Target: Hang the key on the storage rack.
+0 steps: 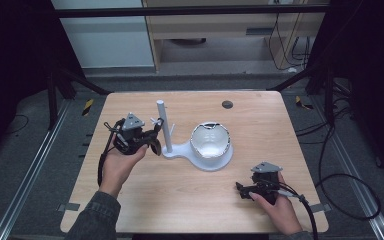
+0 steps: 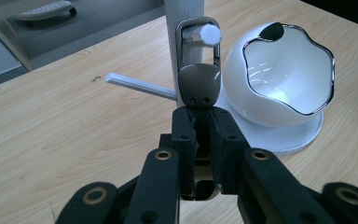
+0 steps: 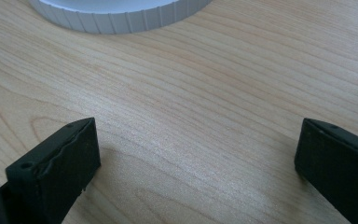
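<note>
Metal clip on white peg, L gripper (image 2: 204,140) clamped on it.
Smooth grey clip (image 2: 198,70) loops the stand's (image 2: 184,28) peg (image 2: 205,33); glossy chrome-rimmed bowl (image 2: 279,74) beside. R gripper (image 3: 196,163) jaws wide apart over wood-grain table (image 3: 205,93).

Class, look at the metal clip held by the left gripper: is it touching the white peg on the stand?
Touching. In the left gripper view, the metal clip's loop hangs around the white peg, resting against its tip.

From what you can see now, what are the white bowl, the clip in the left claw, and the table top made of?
White bowl: looks like glossy ceramic or plastic, with a shiny chrome-like rim; it reflects light.
Clip: seems brushed grey metal, with a dull sheen, hooked over a white peg while the left claw is shut on it.
Table top: pale wood or wood-look laminate, matte, with visible grain.
</note>
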